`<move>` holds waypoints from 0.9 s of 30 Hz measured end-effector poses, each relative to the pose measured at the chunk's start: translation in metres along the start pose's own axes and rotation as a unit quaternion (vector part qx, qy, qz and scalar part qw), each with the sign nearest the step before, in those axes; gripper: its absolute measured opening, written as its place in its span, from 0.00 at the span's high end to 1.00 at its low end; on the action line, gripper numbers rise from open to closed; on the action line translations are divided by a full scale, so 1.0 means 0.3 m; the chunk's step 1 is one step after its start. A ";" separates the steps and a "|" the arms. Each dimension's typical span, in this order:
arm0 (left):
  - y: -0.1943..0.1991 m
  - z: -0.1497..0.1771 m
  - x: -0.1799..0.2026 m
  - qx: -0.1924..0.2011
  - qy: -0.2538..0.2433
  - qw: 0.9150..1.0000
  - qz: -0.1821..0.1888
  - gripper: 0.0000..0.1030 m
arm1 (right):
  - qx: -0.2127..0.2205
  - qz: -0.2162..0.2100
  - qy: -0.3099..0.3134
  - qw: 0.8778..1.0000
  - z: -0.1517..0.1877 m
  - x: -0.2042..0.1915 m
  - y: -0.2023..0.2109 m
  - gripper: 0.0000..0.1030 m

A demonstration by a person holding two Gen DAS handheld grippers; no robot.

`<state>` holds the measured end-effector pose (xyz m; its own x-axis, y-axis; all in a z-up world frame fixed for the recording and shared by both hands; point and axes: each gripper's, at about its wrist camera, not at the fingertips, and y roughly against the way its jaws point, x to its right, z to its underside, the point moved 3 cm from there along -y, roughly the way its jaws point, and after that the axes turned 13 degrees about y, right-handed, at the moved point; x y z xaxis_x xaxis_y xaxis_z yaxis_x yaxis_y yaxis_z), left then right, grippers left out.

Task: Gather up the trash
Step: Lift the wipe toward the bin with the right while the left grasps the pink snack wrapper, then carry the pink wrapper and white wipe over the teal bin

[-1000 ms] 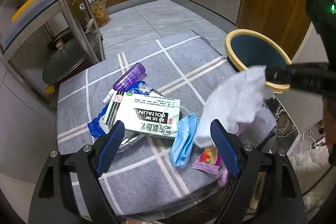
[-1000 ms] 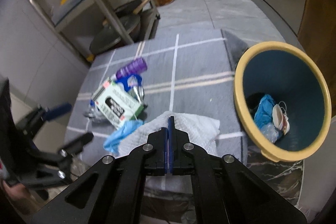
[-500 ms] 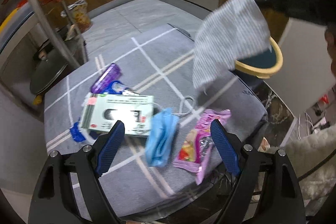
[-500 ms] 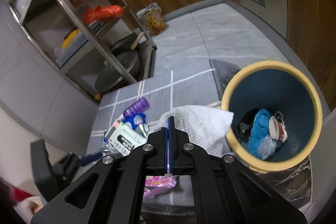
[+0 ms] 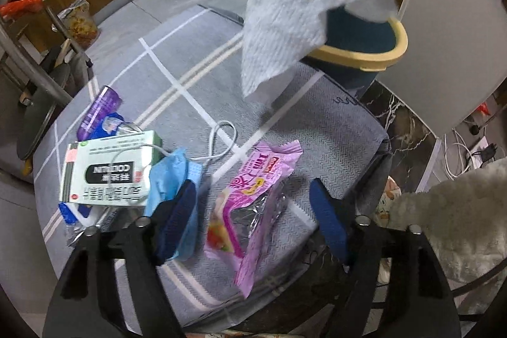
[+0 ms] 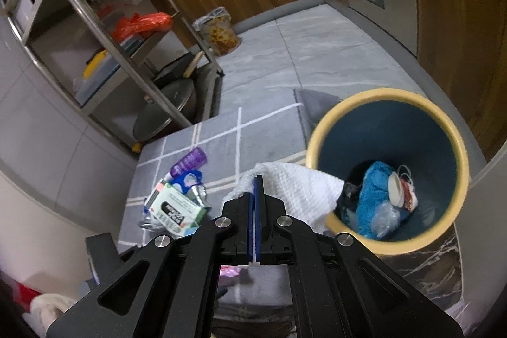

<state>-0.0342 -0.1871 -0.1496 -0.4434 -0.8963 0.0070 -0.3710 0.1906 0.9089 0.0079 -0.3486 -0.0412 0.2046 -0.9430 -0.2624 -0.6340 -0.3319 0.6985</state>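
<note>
R gripper (image 6: 256, 195) held a white paper towel (image 6: 298, 189) pinched tight at the rim of the yellow-rimmed blue bin (image 6: 456, 154), the towel's edge hanging over at the bin's 9 o'clock.

L gripper (image 5: 253, 211), jaws closing w/ nothing pressed yet, hovered over a pink snack wrapper (image 5: 253, 195) lying between its fingers on the grey checked cloth (image 5: 190, 53); blue face mask (image 5: 171, 179) just at the wrapper's 9 o'clock, touching a green-white medicine box (image 5: 107, 170); purple bottle (image 5: 101, 110) at 11.

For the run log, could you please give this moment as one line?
right tool: shut on paper towel, beside bin | left tool: closing, astride pink wrapper
</note>
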 end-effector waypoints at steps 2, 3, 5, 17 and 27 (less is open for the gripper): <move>-0.017 -0.001 0.012 -0.008 -0.005 1.000 0.001 0.42 | 0.007 0.003 -0.009 1.000 -0.001 0.030 0.017 0.98; -0.029 -0.002 0.021 -0.014 -0.010 1.000 0.001 0.49 | 0.009 0.004 -0.014 1.000 -0.002 0.043 0.022 0.98; -0.050 0.000 0.038 -0.023 -0.019 1.000 -0.004 0.53 | 0.012 0.005 -0.028 1.000 -0.001 0.075 0.033 0.98; -0.044 -0.037 0.073 -0.008 -0.038 0.999 -0.012 0.94 | 0.013 0.013 -0.068 0.998 -0.007 0.163 0.043 0.98; 0.091 -0.131 0.042 0.055 0.019 0.998 0.018 0.94 | 0.029 0.022 -0.062 0.997 -0.047 0.171 0.089 0.98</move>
<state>-0.0178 -0.2089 -0.1081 -0.4267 -0.9027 0.0564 -0.4433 0.2631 0.8569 0.0121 -0.4062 -0.0267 0.0830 -0.9454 -0.3151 -0.6839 -0.2840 0.6720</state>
